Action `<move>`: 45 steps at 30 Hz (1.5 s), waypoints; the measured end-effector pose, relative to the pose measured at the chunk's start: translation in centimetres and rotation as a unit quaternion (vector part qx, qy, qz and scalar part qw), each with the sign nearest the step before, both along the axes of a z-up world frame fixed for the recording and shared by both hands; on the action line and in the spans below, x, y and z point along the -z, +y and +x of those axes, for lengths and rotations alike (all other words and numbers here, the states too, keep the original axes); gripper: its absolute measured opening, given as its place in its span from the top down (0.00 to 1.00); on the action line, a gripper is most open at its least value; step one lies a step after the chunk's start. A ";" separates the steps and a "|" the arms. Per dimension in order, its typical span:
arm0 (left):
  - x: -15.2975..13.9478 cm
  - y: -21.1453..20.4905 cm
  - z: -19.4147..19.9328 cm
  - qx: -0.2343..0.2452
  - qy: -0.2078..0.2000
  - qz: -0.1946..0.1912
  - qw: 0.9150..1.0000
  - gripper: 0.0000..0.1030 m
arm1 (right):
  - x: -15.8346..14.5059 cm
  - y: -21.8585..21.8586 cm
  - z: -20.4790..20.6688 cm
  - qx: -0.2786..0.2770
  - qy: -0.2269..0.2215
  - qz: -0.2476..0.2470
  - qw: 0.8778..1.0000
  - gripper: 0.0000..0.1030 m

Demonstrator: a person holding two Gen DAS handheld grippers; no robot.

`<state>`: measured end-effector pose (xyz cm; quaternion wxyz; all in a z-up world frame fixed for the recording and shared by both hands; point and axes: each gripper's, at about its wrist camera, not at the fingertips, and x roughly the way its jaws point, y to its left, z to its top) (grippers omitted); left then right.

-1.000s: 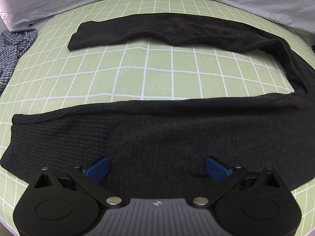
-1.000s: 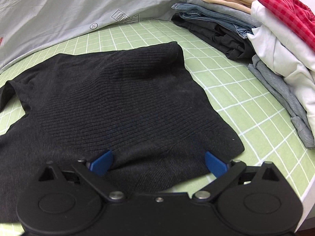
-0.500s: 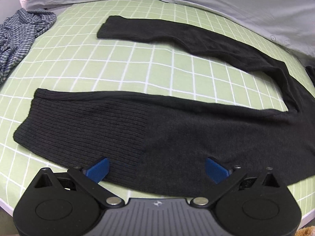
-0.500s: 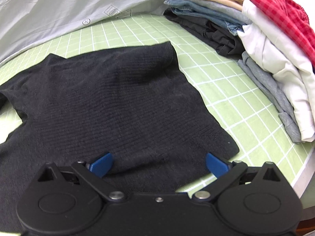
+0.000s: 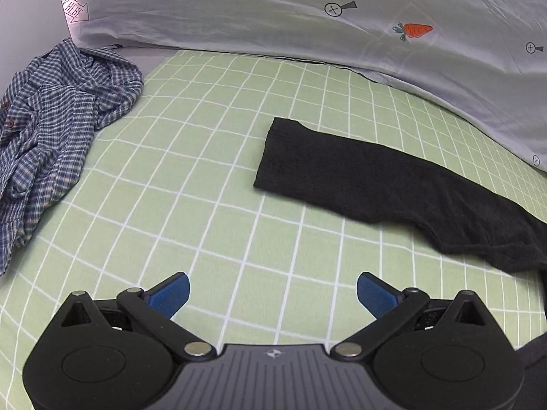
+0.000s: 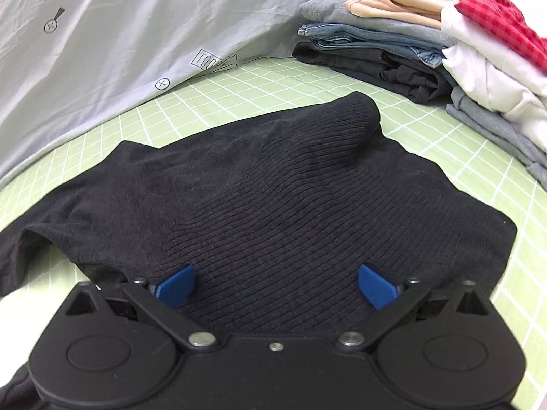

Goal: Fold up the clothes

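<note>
Lying spread on the green checked bed sheet (image 5: pixel 218 157): a black sweater (image 6: pixel 273 198), ribbed body filling the near middle of the right wrist view, ribbed hem bunching into a hump at the far side. Stretching out flat in the left wrist view: one sleeve (image 5: pixel 376 177), cuff pointing left, well apart from the near edge.

Having swung since a second ago: left hand-held gripper (image 5: pixel 271 294), then hanging over the sweater's near fold, now looking over bare sheet with the sleeve off to the far right. Blue pads (image 5: pixel 171 294) standing wide apart, gripping nothing. Probably lining up on the sleeve cuff for the next fold, judging by the heading.

Having shifted less: right hand-held gripper (image 6: pixel 275 285), sitting closer in over the ribbed body than before, jaws also wide apart, fabric between them but not pinched.

Meaning for the task: no grasp made on either side, sleeve still lying unfolded, the fold not yet begun.

Sitting further out: a crumpled blue plaid shirt (image 5: pixel 51 130) at the far left, waiting unfolded; a stack of folded clothes (image 6: pixel 427 54) at the far right, red checked piece on top; a grey printed duvet (image 5: pixel 307 17) running along the far edge.
</note>
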<state>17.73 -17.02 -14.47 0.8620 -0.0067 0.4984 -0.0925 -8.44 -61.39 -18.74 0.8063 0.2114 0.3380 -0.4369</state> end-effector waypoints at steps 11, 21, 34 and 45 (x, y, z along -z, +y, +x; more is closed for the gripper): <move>3.2 -1.9 7.6 -0.050 -0.012 0.022 0.998 0.19 | 1.1 0.9 1.3 0.050 -0.002 -0.052 0.997 0.00; 2.4 -1.6 7.8 -0.056 -0.060 0.048 0.995 0.95 | 0.5 0.1 1.6 0.048 0.011 -0.027 0.998 0.00; 2.1 0.4 8.2 -0.098 -0.048 0.079 0.991 0.95 | -2.3 -7.6 7.0 -0.084 0.020 -0.057 0.995 0.00; 2.2 -0.2 8.2 -0.093 -0.047 0.103 0.989 0.93 | 0.9 -14.3 10.2 -0.079 0.030 -0.011 0.996 0.00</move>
